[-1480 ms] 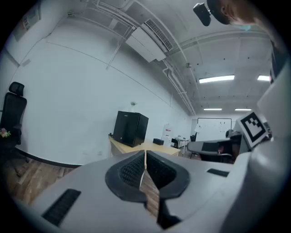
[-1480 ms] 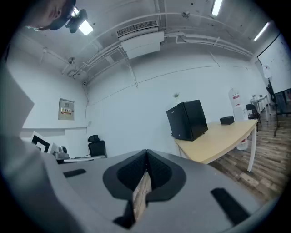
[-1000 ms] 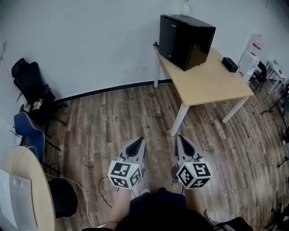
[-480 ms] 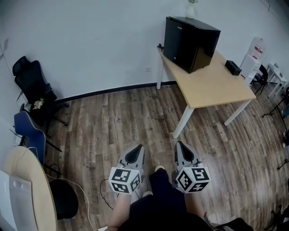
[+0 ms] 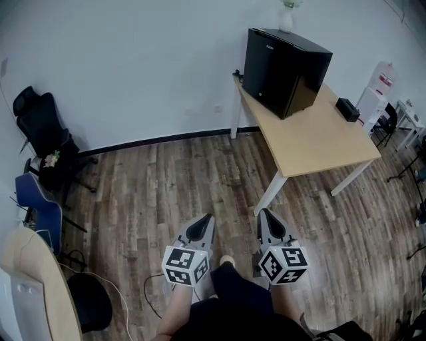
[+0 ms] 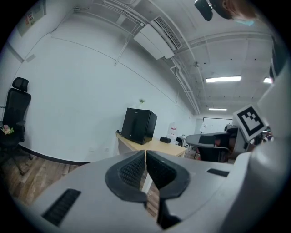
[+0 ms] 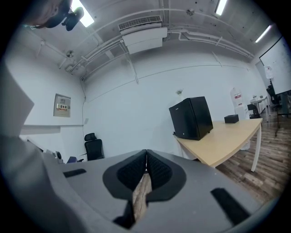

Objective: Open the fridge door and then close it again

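The small black fridge (image 5: 286,63) stands with its door closed at the far end of a light wooden table (image 5: 319,143), at the upper right of the head view. It also shows far ahead as the fridge (image 6: 140,125) in the left gripper view and the fridge (image 7: 192,117) in the right gripper view. My left gripper (image 5: 206,219) and right gripper (image 5: 263,214) are held side by side low in the head view, well short of the table. Both are shut and hold nothing: the left gripper (image 6: 145,153) and right gripper (image 7: 146,153) show their pads meeting at the tips.
A white vase (image 5: 286,20) sits on the fridge and a small black box (image 5: 347,108) lies on the table. A black office chair (image 5: 40,126) and a blue chair (image 5: 36,200) stand at the left wall, a round table (image 5: 40,286) at lower left. Wooden floor lies between me and the table.
Both grippers have moved forward together over the floor toward the table, still shut. The fridge and table have shifted a little right and lower in the head view.
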